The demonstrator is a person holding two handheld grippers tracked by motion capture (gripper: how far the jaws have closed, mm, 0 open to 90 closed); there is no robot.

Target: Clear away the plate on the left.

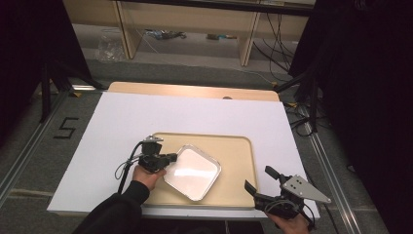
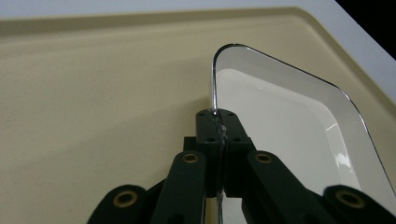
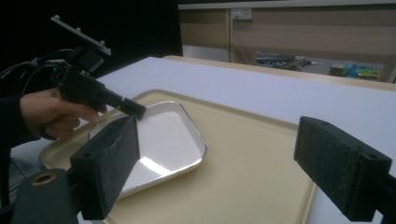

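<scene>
A shiny rectangular metal pan (image 1: pixel 194 171) lies on a beige tray (image 1: pixel 238 165) near the table's front. My left gripper (image 1: pixel 174 157) is at the pan's left corner, shut on its thin rim. In the left gripper view the two jaws meet on the rim's edge (image 2: pixel 218 122), with the pan (image 2: pixel 280 121) stretching off to the right over the beige tray (image 2: pixel 93 93). My right gripper (image 1: pixel 259 178) is held at the tray's front right corner, open, with nothing between its jaws. The right gripper view looks between those wide jaws (image 3: pixel 219 140) at the pan (image 3: pixel 163 140) and the left gripper (image 3: pixel 137 111).
The tray rests on a white board (image 1: pixel 195 112) that covers a wooden table. Behind the table stand a wooden shelf (image 1: pixel 190 24) and loose cables (image 1: pixel 277 39). Black stands flank both sides. A "5" mark (image 1: pixel 65 127) is on the floor at left.
</scene>
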